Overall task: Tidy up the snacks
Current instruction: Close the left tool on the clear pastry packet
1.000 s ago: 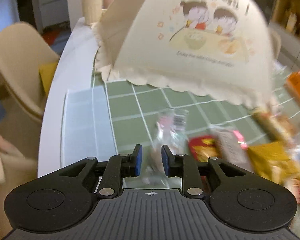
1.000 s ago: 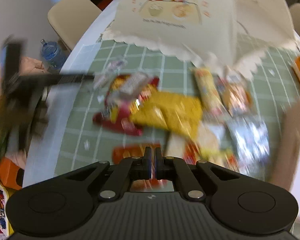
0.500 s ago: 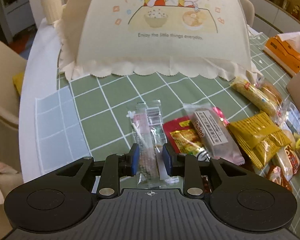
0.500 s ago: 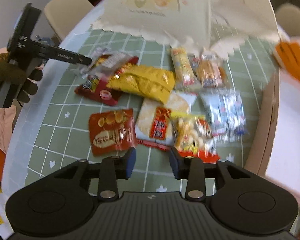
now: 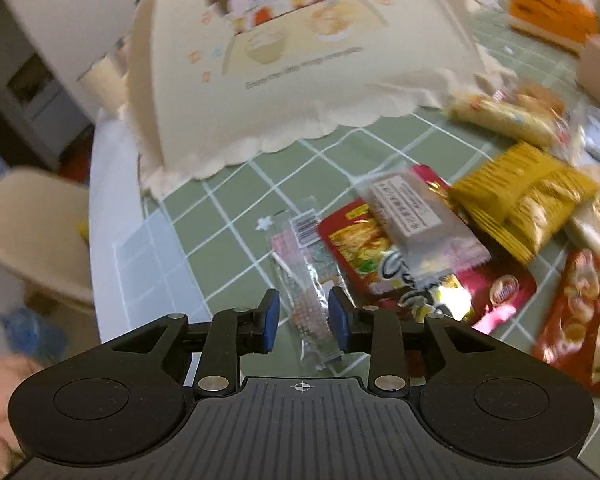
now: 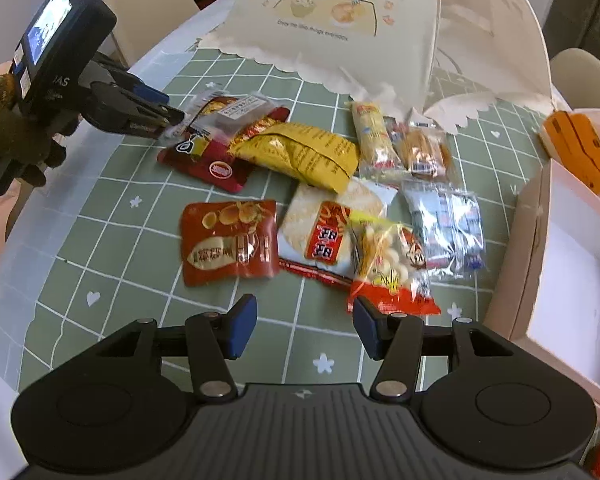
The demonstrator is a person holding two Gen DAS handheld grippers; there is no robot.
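A slim clear-wrapped snack (image 5: 305,280) lies on the green checked tablecloth (image 5: 236,216) between the blue pads of my left gripper (image 5: 303,320). Its jaws are opening and a small gap shows on each side of the wrapper. In the right wrist view the left gripper (image 6: 174,120) reaches into the far-left end of the snack pile. My right gripper (image 6: 304,328) hovers over bare cloth, its jaws opening with nothing between them. Just beyond it lie a red chip packet (image 6: 228,240), a rice cracker pack (image 6: 324,236) and a red-yellow bag of white puffs (image 6: 388,272).
A cream mesh food cover (image 6: 340,20) stands at the back of the table. More snacks lie mid-table: a yellow bag (image 6: 300,154), a long biscuit pack (image 6: 374,140), blue-white packets (image 6: 444,228). An open pale box (image 6: 572,280) is at the right, an orange tissue box (image 6: 580,148) behind it.
My right gripper went from shut to wide apart and settled near the front snacks. My left gripper's jaws spread slightly around the clear snack and the hand rolled.
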